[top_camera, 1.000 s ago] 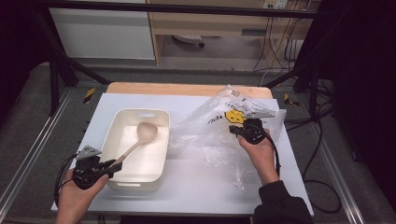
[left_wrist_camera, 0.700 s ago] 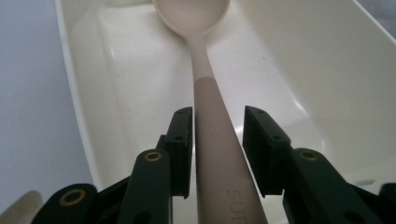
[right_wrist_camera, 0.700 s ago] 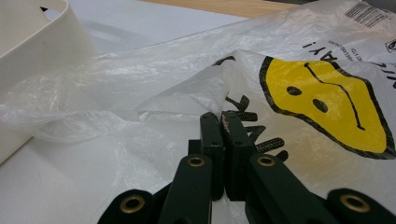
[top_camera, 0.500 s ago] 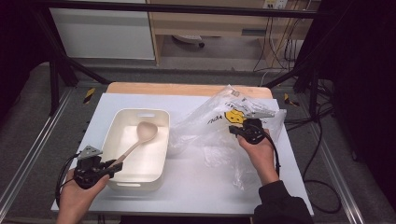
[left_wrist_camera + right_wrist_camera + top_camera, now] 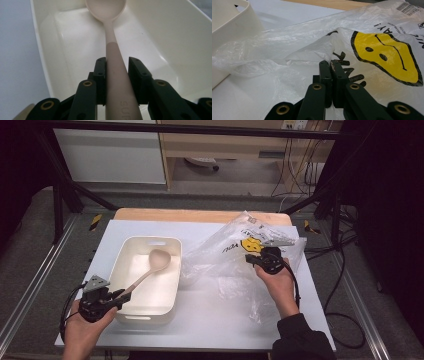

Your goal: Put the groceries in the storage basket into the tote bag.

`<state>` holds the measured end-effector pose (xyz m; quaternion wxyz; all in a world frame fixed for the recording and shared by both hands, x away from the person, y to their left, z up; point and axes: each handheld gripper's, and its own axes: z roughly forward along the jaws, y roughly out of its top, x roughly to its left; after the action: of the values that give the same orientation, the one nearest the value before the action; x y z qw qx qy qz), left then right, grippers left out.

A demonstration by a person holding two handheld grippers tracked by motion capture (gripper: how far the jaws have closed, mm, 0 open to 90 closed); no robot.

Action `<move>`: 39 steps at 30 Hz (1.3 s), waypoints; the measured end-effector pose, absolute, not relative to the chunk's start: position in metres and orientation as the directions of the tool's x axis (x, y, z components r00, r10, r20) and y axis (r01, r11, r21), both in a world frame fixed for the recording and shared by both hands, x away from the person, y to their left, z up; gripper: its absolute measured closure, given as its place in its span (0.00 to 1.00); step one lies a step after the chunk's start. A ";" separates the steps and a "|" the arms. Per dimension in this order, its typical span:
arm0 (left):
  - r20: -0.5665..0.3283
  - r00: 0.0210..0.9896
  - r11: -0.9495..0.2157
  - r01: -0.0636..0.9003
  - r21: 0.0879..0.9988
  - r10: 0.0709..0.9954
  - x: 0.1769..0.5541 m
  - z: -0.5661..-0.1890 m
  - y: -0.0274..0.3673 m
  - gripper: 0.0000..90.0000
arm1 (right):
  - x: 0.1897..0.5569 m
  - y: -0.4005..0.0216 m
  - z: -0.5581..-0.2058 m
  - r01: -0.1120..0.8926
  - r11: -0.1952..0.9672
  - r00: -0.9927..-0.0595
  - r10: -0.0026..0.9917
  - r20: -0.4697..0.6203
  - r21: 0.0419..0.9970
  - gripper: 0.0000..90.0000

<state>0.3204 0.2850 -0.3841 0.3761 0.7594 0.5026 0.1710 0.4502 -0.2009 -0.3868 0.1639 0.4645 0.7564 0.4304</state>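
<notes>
A pale spoon (image 5: 159, 259) lies slanted in a cream rectangular tub (image 5: 150, 242), bowl toward the far end. My left gripper (image 5: 120, 293) reaches over the tub's near left corner. Its jaws have just been closing with the spoon's handle (image 5: 113, 75) between them, and the pads press on it. In the left gripper view the spoon bowl (image 5: 107, 10) rests against the tub wall (image 5: 45, 62). A clear plastic bag (image 5: 220, 255) with a yellow smiley print (image 5: 384, 52) is held up off the table at the right. My right gripper (image 5: 250, 258) is shut on a fold of its film (image 5: 330, 62).
A white mat (image 5: 210, 320) covers the wooden table (image 5: 200, 215). The tub's corner (image 5: 239, 22) stands just left of the bag. Metal frame rails run along both sides, and cables (image 5: 345, 270) trail off the right edge.
</notes>
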 end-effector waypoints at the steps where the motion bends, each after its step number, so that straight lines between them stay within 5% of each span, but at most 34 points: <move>1: -0.116 0.436 -0.211 0.630 0.747 0.892 0.320 -0.383 0.285 0.76 | 0.450 -0.201 -0.387 0.560 0.199 -0.515 0.844 0.151 0.804 1.00; 16: -0.133 0.451 -0.158 0.552 0.819 0.883 0.311 -0.360 0.292 0.76 | 0.450 -0.200 -0.386 0.553 0.196 -0.517 0.843 0.148 0.810 1.00; 39: -0.142 0.602 -0.232 0.500 0.835 0.785 0.297 -0.339 0.239 0.76 | 0.449 -0.201 -0.385 0.553 0.189 -0.524 0.836 0.163 0.812 1.00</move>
<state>0.2966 0.2393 -0.3385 0.4577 0.7692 0.4176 0.1560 0.4490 -0.2007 -0.3850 0.1609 0.4604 0.7540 0.4400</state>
